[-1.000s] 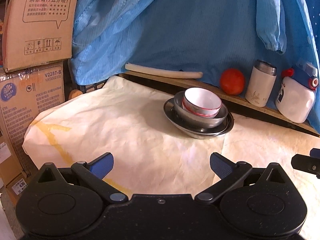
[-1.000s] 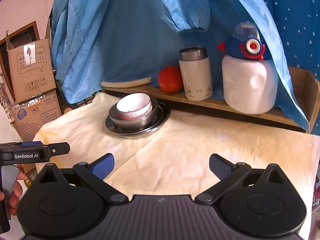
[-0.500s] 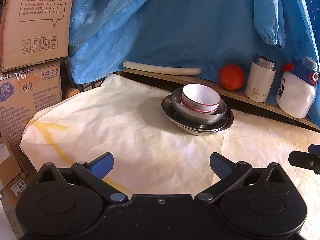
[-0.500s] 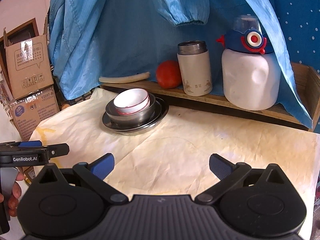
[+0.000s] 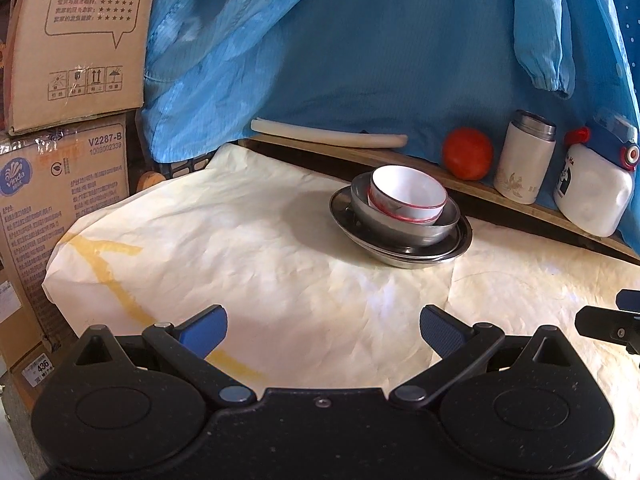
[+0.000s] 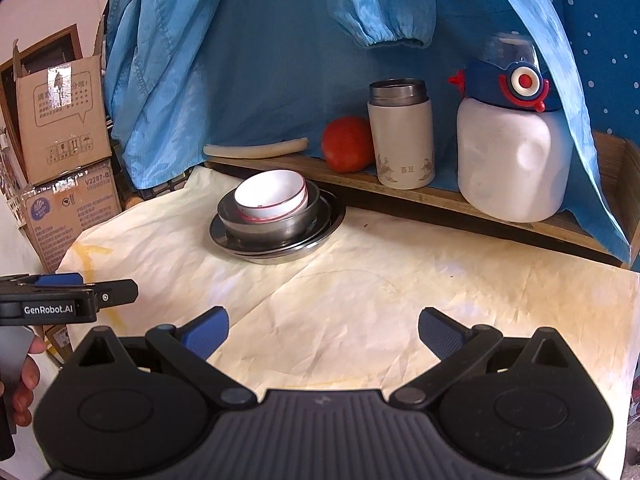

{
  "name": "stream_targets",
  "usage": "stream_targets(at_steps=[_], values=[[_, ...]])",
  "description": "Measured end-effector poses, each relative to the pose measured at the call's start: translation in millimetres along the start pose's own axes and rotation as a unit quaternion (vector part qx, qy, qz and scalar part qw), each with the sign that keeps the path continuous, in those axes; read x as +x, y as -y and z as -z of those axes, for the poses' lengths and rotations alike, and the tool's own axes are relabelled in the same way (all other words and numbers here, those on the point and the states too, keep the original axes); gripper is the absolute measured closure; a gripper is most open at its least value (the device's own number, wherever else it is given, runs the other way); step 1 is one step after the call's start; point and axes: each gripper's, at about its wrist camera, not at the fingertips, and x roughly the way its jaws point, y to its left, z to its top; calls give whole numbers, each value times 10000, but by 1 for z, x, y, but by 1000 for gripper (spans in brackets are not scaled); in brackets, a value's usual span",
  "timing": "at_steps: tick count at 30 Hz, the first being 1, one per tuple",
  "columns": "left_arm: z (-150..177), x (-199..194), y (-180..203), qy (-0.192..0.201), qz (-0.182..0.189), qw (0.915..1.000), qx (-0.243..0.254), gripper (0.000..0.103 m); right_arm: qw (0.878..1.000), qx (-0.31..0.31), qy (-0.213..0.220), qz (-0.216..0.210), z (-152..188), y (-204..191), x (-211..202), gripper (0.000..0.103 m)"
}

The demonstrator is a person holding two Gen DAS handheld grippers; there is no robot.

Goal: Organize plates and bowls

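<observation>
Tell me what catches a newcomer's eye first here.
A stack of dishes sits mid-table on the cream paper: a white bowl nested in steel ones. Behind it, a shelf holds a red tomato and a big white bottle under hanging blue cloth.

A crumpled cream paper sheet (image 5: 248, 248) covers the table through the middle of the frame, with a yellow streak (image 5: 104, 268) at lower left. Two stacked cardboard boxes (image 5: 76, 52) fill the upper left. A blue garment (image 5: 360, 52) hangs across the top. Along the wooden ledge (image 6: 440, 200) at right stand a white rod (image 5: 328, 138), a red tomato (image 5: 467, 153), a cream flask (image 5: 525, 158) and a white bottle with a blue cap (image 6: 514, 152).
</observation>
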Motion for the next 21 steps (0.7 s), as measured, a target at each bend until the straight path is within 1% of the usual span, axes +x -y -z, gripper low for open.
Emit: stream_targets(at_steps=[21], values=[[3, -3, -6, -10, -31, 10000, -47, 1, 9999, -120, -22, -21, 0, -5, 1, 0]])
